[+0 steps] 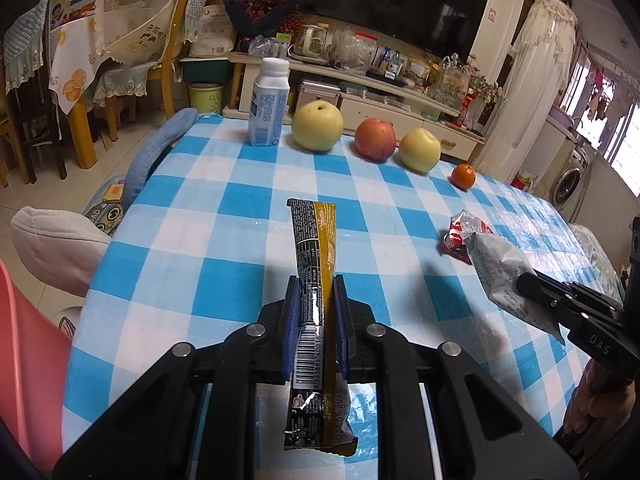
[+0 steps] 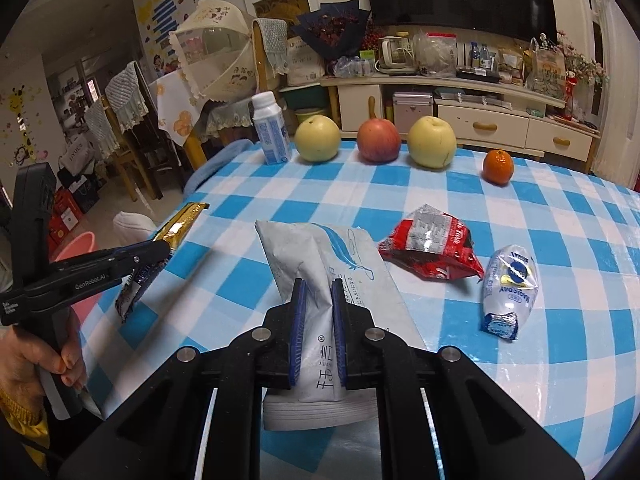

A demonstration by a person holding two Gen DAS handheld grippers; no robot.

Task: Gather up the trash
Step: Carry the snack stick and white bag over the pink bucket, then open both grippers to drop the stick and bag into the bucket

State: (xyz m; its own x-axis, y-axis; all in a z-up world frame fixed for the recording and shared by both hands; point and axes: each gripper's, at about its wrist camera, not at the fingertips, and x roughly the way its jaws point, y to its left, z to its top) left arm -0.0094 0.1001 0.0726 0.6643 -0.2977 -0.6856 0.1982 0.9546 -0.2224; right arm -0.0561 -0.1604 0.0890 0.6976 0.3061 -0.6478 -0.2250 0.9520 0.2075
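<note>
While the left hand-held gripper (image 1: 316, 292) clamps a gold wrapper (image 1: 314, 240), the right (image 2: 316, 300) pinches a grey packet (image 2: 320, 256)

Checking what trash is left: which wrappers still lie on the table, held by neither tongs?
The red wrapper and the white-and-blue packet to its right. The black-and-gold stick and grey-white pouch are both clamped.

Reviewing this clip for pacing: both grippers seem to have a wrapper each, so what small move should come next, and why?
Probably carry both pieces toward the pink bin beside the table. The left gripper is shut on the black-and-gold sachet, the right gripper on the white tissue pack, both held clear of the checked cloth. The red wrapper and small white packet still lie there, so free grippers are needed.
</note>
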